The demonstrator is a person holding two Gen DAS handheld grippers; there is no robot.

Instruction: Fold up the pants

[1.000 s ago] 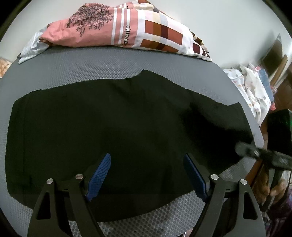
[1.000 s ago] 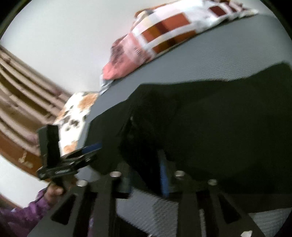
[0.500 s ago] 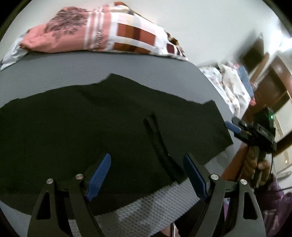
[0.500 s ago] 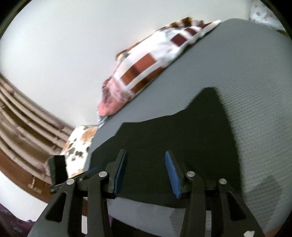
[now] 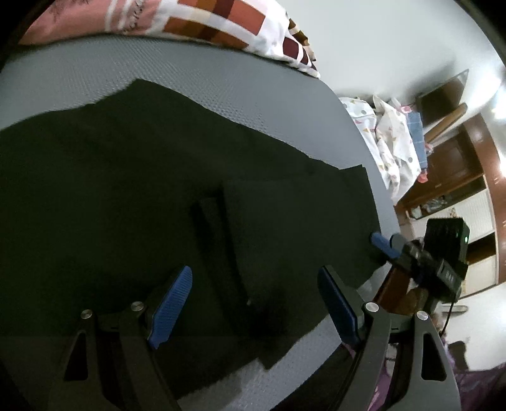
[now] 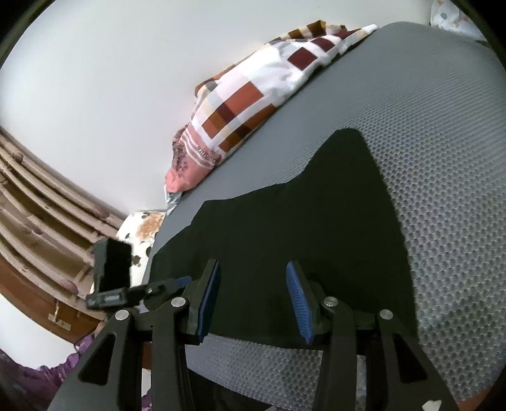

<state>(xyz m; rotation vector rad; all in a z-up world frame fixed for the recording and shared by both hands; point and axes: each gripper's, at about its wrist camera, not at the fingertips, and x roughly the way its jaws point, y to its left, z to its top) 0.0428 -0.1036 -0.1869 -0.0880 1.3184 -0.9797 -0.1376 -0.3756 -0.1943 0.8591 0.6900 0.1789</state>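
On the grey honeycomb-textured mattress the black pants lie flat and wide, the landmark for everything else here. A second ago a bunched fold of them hung between the right gripper's pads; now those jaws stand apart and empty, held just above the pants' near edge, and the cloth lies spread with one doubled layer ending in a straight raised edge across the middle. That reads as one fold laid down and let go, with more folding likely left. The left gripper, jaws wide apart with nothing between them, hangs over the pants' near hem, close to that raised edge. Beyond the pants' far side the mattress runs bare up to a patchwork pillow against the wall, so there is room to carry cloth that way. The pants' near hem sits close to the mattress edge, leaving little margin there. Off the pants' right end, past the mattress edge, a pile of pale printed cloth lies well apart.
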